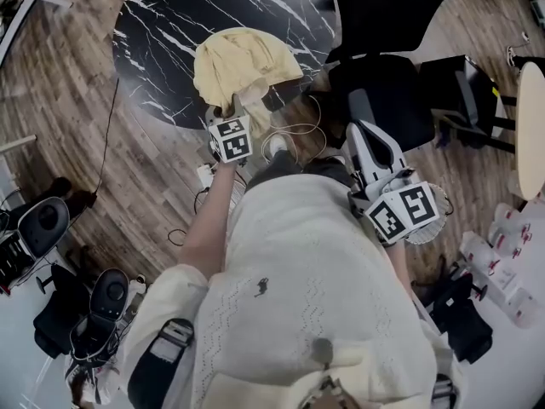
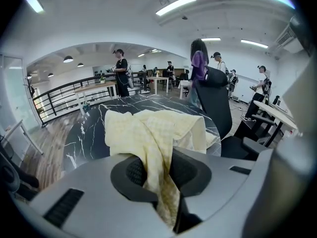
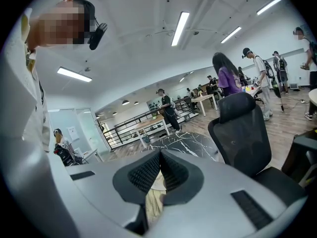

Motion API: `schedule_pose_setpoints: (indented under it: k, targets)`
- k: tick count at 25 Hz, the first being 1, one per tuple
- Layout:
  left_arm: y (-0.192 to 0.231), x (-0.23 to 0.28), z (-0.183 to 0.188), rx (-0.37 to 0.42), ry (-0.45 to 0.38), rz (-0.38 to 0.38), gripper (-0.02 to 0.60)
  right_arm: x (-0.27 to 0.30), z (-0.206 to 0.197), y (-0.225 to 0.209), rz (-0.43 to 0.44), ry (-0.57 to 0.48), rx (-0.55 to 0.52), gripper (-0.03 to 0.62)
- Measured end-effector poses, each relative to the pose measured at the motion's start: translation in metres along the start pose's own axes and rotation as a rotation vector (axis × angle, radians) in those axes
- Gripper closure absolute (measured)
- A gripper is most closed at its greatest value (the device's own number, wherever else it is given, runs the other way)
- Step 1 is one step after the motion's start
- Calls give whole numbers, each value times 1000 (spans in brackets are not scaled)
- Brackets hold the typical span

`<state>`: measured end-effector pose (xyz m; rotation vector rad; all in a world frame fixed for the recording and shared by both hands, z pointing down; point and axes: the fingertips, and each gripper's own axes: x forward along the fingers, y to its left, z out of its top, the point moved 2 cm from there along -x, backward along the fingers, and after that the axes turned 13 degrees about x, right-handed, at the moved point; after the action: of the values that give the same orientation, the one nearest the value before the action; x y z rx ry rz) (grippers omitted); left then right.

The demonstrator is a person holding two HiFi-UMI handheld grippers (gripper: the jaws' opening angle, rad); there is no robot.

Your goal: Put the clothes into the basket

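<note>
Above the marble table (image 2: 89, 135), left claw (image 2: 157, 170) clamps yellow cloth (image 2: 148, 125), perhaps partly resting.

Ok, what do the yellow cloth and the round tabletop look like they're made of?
The cloth looks like soft woven or knitted fabric, matte pale yellow. It drapes in loose folds and shows a fine check texture. The tabletop looks like black marble with white veins and a slight sheen, though it could be a printed laminate.
</note>
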<state>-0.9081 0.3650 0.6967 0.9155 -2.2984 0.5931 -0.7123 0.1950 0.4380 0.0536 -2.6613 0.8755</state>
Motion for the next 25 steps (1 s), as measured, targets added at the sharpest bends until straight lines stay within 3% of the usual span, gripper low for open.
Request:
schedule_pose_setpoints:
  k: [6,18,25]
  targets:
    - [-5,-25,18,-18,-65,1,491,-14,-4,3,-2,-10,7,585]
    - [-12,-75,58,59,-232,6,491,-29,-9,6,12,-29,15,585]
    - [-11,-97,74,55,-295,17,491,-35,-9,6,23,-48,31,585]
